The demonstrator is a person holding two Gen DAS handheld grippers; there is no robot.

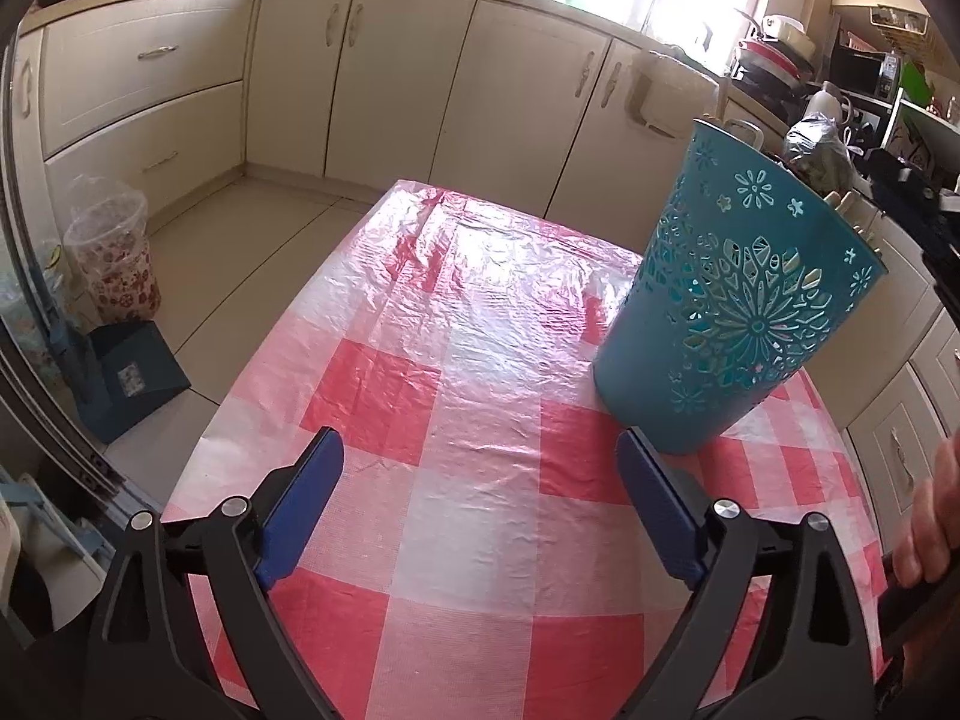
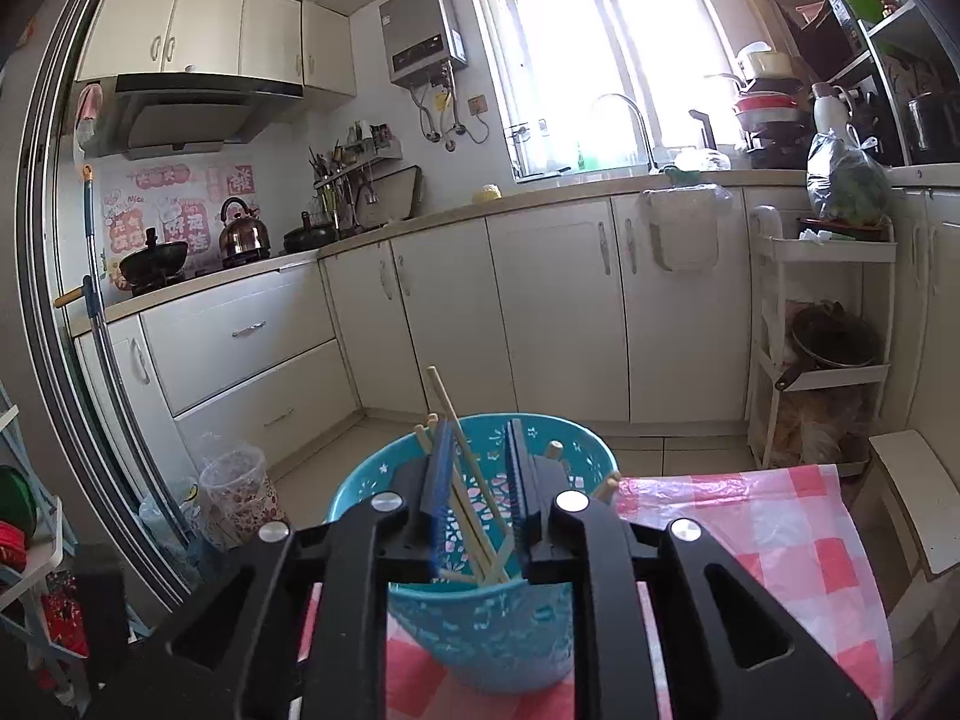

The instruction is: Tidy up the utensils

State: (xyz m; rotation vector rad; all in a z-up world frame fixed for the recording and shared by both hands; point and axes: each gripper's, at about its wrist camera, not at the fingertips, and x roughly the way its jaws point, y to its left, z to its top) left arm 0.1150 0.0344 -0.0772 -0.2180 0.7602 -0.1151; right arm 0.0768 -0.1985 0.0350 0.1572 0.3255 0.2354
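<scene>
A teal perforated utensil holder [image 1: 738, 312] stands upright on the red-and-white checked tablecloth [image 1: 456, 360], near its right side. Wooden chopstick tips [image 1: 840, 201] poke above its rim. My left gripper [image 1: 480, 438] hovers over bare cloth just left of the holder, wide open with nothing between its blue pads. In the right wrist view my right gripper [image 2: 478, 429] hangs right over the holder [image 2: 480, 636]. Its jaws stand a little apart. Several chopsticks [image 2: 444, 399] lean inside the holder and pass loosely between the pads, which do not press on them.
A person's hand [image 1: 930, 528] grips a black handle at the right edge. On the floor to the left are a clear floral bin [image 1: 111, 252] and a dark blue box [image 1: 132, 378]. Beyond the table stand cream cabinets [image 2: 558, 312], a white trolley [image 2: 822, 330] and a white stool [image 2: 918, 498].
</scene>
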